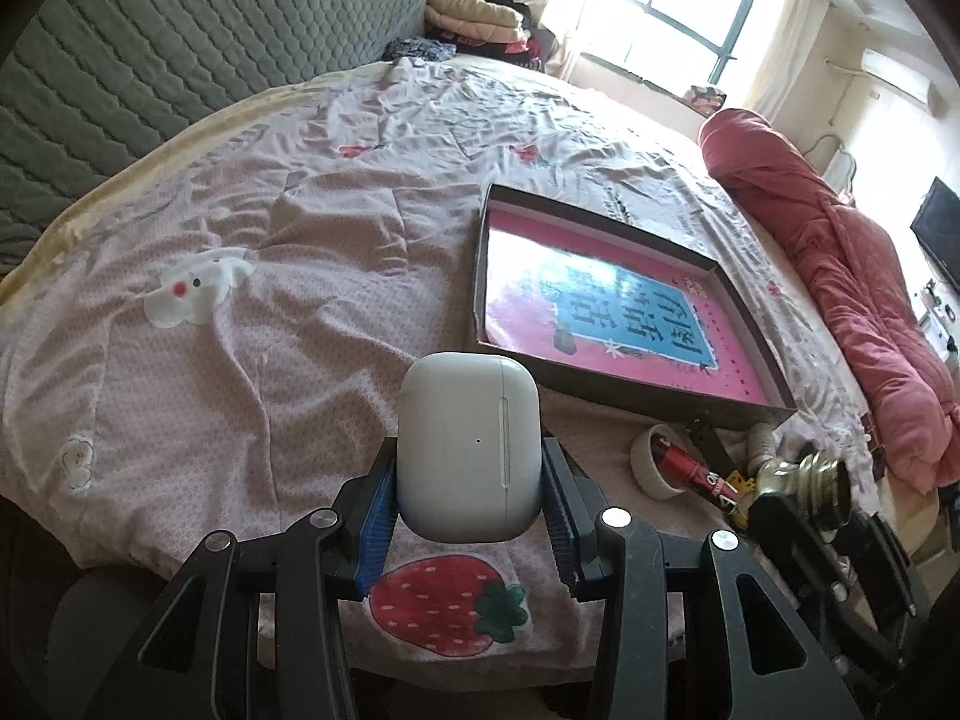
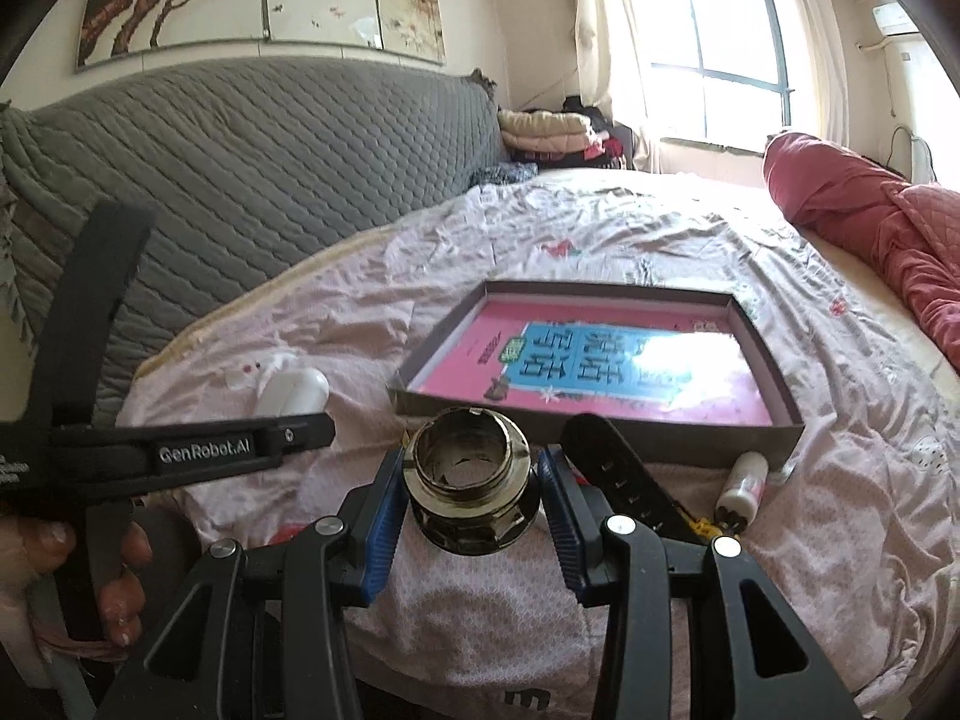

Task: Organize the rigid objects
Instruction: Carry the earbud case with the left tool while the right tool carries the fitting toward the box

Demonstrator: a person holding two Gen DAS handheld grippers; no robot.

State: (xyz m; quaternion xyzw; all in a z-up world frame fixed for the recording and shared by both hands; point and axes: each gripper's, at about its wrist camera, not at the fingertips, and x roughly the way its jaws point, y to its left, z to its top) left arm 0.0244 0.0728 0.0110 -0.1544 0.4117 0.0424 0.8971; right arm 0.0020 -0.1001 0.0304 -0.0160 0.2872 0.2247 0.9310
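Observation:
My left gripper is shut on a white earbud case, held above the bed sheet with its blue pads against both sides. The case also shows in the right wrist view at the left. My right gripper is shut on a brass threaded metal fitting, its open end facing up. That fitting appears at the right in the left wrist view. A shallow cardboard box with a pink and blue printed bottom lies on the bed beyond both grippers.
Near the box's front edge lie a roll of tape, a red tube, a black strap and a small white bottle. A rolled red quilt lines the right side. A grey quilted headboard stands behind. A person's hand grips the left gripper's handle.

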